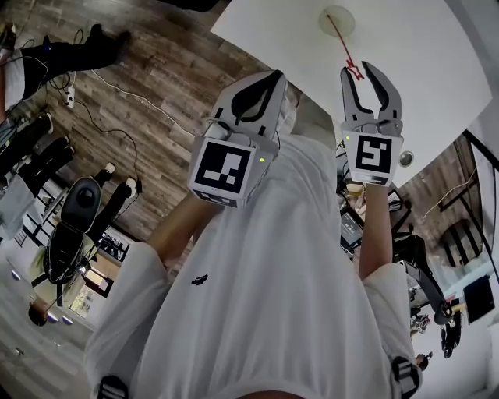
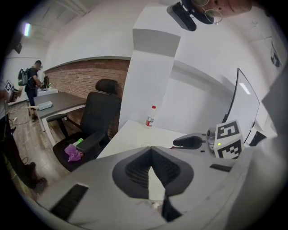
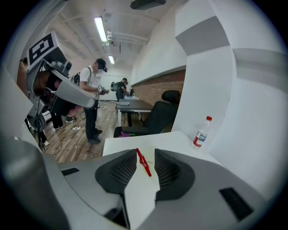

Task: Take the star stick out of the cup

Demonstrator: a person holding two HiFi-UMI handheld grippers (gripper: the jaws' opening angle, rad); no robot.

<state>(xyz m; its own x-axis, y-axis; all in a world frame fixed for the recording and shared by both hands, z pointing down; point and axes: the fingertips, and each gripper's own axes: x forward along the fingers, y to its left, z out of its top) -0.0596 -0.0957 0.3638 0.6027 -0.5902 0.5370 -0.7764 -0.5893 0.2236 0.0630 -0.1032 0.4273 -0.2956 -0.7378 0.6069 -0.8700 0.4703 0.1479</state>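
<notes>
Red star stick (image 3: 144, 162) leans out of the cup (image 1: 337, 21), between my right gripper's (image 1: 359, 70) parted jaws, ungripped. I should centre it, clamp gently, then lift along its lean. My left gripper (image 2: 150, 149) is clenched, empty.

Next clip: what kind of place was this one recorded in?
Most likely an open-plan office or lab workspace: a white desk with a monitor, a black office chair by a brick wall, and ceiling strip lights over a wood floor.

White table (image 1: 437, 70) w/ a cup (image 1: 337, 19) and, by the wall, a plastic bottle (image 3: 202, 132).
</notes>
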